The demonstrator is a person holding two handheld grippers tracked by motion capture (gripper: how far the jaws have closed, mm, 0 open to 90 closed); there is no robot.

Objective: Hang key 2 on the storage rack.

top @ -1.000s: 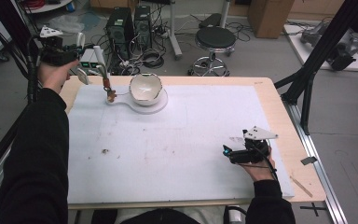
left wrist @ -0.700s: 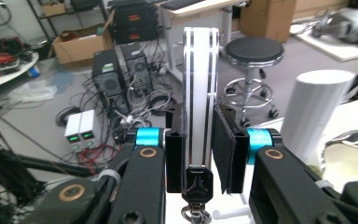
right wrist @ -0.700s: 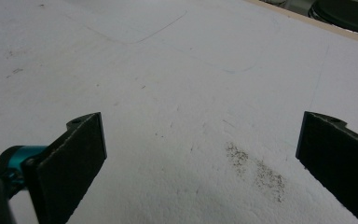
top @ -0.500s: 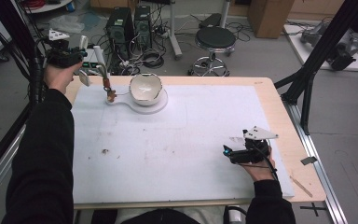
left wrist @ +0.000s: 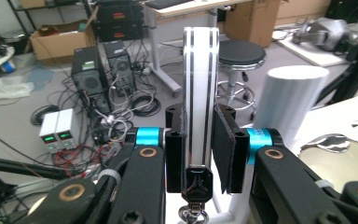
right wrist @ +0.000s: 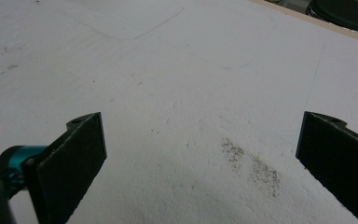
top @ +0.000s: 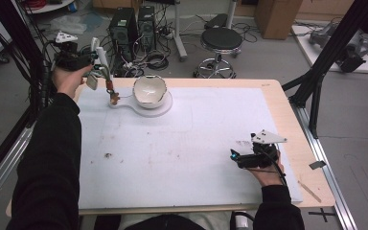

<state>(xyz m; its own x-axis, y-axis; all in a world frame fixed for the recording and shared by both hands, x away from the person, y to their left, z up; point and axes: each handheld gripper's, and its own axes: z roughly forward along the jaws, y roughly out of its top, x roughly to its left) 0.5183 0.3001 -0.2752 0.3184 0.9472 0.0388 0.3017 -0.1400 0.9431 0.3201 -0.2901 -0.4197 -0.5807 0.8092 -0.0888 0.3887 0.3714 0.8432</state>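
At the table's far left corner my left gripper (top: 94, 56) is held up in the air, shut on a flat white bar (top: 100, 56) with two dark stripes. In the left gripper view that bar (left wrist: 200, 84) stands upright between the jaws of the left gripper (left wrist: 200, 119), with a black clip and a metal ring (left wrist: 192, 215) at its lower end. A small tag (top: 92, 82) and a reddish-brown piece (top: 111, 94) dangle under it, over the mat. My right gripper (top: 233, 155) rests low near the front right with its jaws wide apart and nothing in them. The right gripper (right wrist: 200, 140) looks onto bare white mat.
A white bowl (top: 149, 88) stands on a round white plate (top: 165, 106) at the back of the mat, just right of the dangling pieces. A white cylinder (left wrist: 291, 100) rises close to the left gripper. Dark specks (right wrist: 251, 165) mark the mat. A stool (top: 222, 40) and computers (top: 132, 26) stand beyond the table.
My left gripper has shifted slightly to the right with the bar still in it. The right gripper has not moved.
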